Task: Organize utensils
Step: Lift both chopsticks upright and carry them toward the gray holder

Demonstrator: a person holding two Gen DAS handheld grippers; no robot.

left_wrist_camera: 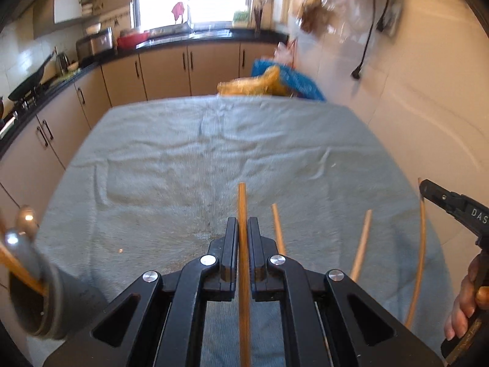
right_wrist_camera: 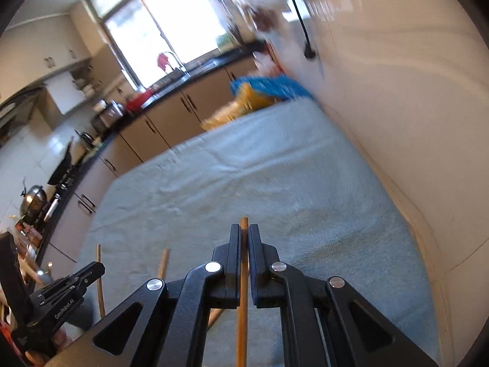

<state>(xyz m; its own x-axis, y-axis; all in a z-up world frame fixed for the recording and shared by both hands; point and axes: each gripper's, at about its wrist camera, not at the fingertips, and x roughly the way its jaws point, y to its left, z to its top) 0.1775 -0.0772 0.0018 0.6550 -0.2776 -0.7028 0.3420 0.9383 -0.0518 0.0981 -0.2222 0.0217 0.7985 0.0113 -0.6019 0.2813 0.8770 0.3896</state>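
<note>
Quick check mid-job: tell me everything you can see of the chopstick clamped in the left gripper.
The chopstick is a slim, straight, round stick, brown and wood-like. The left gripper is shut on it, the black pads pressing on both sides. Its blunt tip pokes out beyond the fingertips, over the grey-blue cloth; the rest runs back under the gripper and out of view. Nothing else visibly touches it.

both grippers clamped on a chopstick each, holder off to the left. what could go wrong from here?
1. The left gripper and right gripper each pinch a thin chopstick between narrow pads; a stick could pivot or slip in transit.
2. The gray holder already holds a spoon and a stick, so a new one may jam or tip it.
3. Loose chopsticks lie close by on the towel and could get knocked.
</note>
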